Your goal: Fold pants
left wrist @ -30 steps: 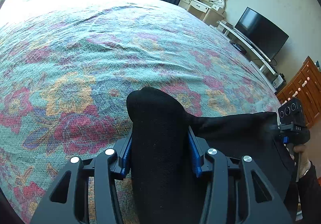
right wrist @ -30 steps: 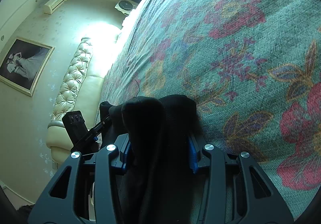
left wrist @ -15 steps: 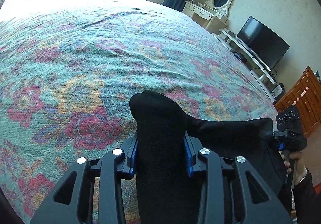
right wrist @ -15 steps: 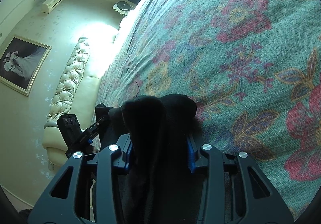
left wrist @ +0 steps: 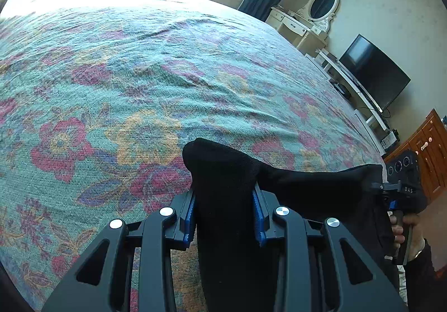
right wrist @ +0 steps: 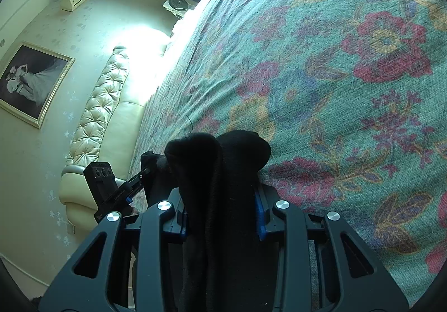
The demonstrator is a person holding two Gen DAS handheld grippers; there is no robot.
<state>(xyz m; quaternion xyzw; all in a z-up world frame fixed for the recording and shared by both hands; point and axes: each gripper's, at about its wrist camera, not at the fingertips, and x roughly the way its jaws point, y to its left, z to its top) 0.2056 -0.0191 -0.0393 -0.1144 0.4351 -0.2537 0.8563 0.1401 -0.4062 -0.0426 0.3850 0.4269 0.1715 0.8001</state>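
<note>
A big bed (left wrist: 139, 74) with a green flowery cover fills the room.

From the left wrist view, the left claw (left wrist: 225, 208) is squeezed onto a thick bunch of the black pants (left wrist: 223, 186). Its jaws have just been closing, and the cloth sits between the blue pads. The pants are at the near edge of the bed, with nothing laid out on the cover. A band of black cloth runs from this claw across to the right claw (left wrist: 380, 186), which a hand (left wrist: 405, 231) holds near the bed's right edge. It looks like one edge of the pants pulled straight between the two claws. Past the far side of the bed are a window, a dressing table with a mirror (left wrist: 321, 4) and a dark TV (left wrist: 374, 71).

From the right wrist view, the right claw (right wrist: 220, 214) also grips a folded bunch of the pants (right wrist: 218, 172), and its jaws have just been closing on it too. The left claw (right wrist: 139, 180) shows small, off to the left.

I think the folding has only begun. The pants are picked up, but they still need laying flat and folding.

Only the left view shows the stretched band, the hand and the TV. Only the right view shows the padded headboard (right wrist: 100, 105), the framed picture (right wrist: 28, 82) and the two layers of cloth in the grip.
</note>
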